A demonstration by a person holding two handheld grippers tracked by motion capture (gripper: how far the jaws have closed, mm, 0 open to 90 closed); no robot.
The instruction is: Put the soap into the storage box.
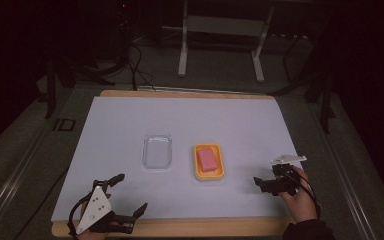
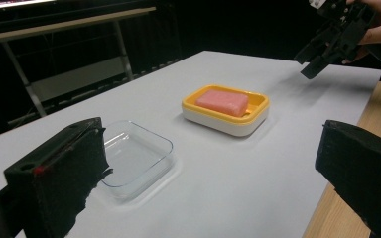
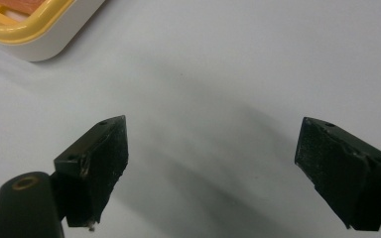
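So, step: looks like the grab for the pink soap (image 1: 207, 160), come straight down, pinch its long sides.
soap spot: in the yellow dish (image 1: 198, 173), frame center, clear tray (image 1: 157, 150) just left.
right hand-held gripper (image 1: 263, 182): lower right, jaws spread, tilted toward the dish, nothing held.
left hand-held gripper (image 1: 130, 194): bottom left, wide apart, low over the tabletop (image 1: 130, 120).

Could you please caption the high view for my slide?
Open left gripper and right gripper flank a clear tray and pink soap in its dish.

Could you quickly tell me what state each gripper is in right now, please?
Left gripper: open, holding nothing, near the table's front edge.
Right gripper: open, holding nothing, beside the yellow soap dish.
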